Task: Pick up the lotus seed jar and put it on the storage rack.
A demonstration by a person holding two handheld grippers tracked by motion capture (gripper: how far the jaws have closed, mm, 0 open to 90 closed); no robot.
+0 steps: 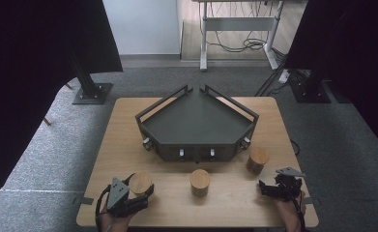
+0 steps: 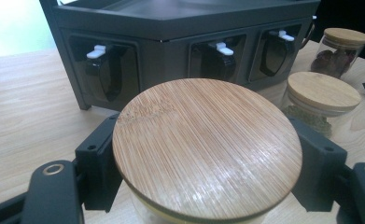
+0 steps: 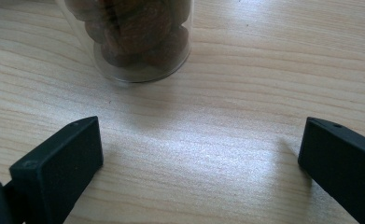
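Note:
Three glass jars with bamboo lids stand on the wooden table in front of a dark angular shelf tray. My left gripper is shut on the left jar, near the front left. In the left gripper view its lid sits between the two black fingers. The middle jar holds green herbs. The right jar holds brown pieces. My right gripper rests low at the front right, open, jaws wide apart, a little short of that jar.
The tray's front face carries several dark hooks with white clips. Beyond the table lie grey carpet, black stand bases and a desk frame with cables. Bare wood runs along the table's front edge between the two grippers.

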